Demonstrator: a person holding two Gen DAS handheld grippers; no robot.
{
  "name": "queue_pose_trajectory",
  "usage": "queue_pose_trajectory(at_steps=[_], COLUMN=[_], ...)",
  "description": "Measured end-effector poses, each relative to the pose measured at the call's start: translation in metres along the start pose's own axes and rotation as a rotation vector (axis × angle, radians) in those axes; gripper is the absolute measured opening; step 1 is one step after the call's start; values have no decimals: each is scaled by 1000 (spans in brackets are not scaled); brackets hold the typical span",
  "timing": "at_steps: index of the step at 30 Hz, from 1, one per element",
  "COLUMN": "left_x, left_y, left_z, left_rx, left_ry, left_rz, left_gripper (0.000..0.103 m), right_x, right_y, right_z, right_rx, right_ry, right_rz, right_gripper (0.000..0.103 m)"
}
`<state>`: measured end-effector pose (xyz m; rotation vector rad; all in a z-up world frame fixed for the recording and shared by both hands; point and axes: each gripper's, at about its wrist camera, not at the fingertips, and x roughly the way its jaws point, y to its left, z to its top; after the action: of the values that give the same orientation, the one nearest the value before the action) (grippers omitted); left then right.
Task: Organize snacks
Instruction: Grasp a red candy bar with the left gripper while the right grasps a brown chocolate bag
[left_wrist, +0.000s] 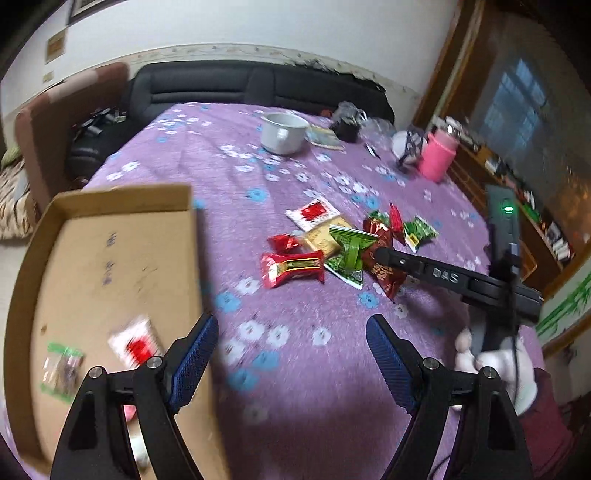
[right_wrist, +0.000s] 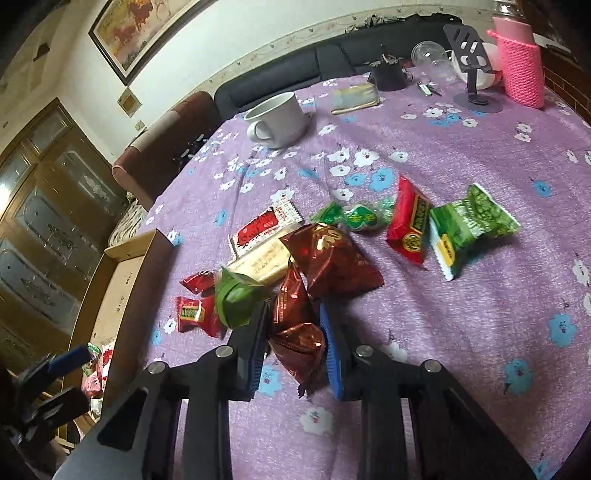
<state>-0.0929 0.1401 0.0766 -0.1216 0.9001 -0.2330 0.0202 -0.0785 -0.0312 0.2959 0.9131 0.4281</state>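
Right wrist view: the right gripper (right_wrist: 293, 341) pinched a dark red foil packet (right_wrist: 295, 332) at the near edge of the snack pile (right_wrist: 332, 240), right of the cardboard box (left_wrist: 110, 258). The left gripper (left_wrist: 291, 354) hung spread and empty beside the box. A clean lift probably needed a firm mid-packet pinch, clear of the green wrapper (right_wrist: 236, 297).
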Motion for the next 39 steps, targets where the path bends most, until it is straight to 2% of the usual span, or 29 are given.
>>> queue_pose_trajectory(at_steps=[6,11,12,13,14,16,20,24,28,30,35,39], left_x=[53,101,108,113,117,114,104,97,104,101,70,35], left_y=[-28,-39,-41,-43,-43,-42,-50,-55,-57,-56,-37,-15], left_z=[36,46,43,40,37,36,24,21,21,21,21,17], left_rx=[187,324,358,382,387,355,367,370,351,323,198,108], left_ry=[59,133,150,168,197,208,221,201,179,161,106,51], left_rz=[38,131,147,147,127,82,73,68,106,110,17,-21], left_gripper=[85,84,82,67,58,42,42,43,42,38,36,36], right_x=[-10,-15,-16,-16,-17,-18,-18,-20,-21,-22,-31,-39], right_y=[-15,-21,-22,-23,-24,-24,-24,-22,-22,-22,-26,-26], right_z=[5,8,8,9,10,10,9,9,8,9,10,11], right_rx=[41,46,49,52,53,56,63,57,57,66,86,89], right_ry=[-18,-21,-22,-23,-23,-25,-25,-31,-35,-40,-82,-115], right_rz=[50,69,70,71,72,69,75,79,80,92,127,158], right_gripper=[27,27,27,27,27,27,27,27,27,27,27,27])
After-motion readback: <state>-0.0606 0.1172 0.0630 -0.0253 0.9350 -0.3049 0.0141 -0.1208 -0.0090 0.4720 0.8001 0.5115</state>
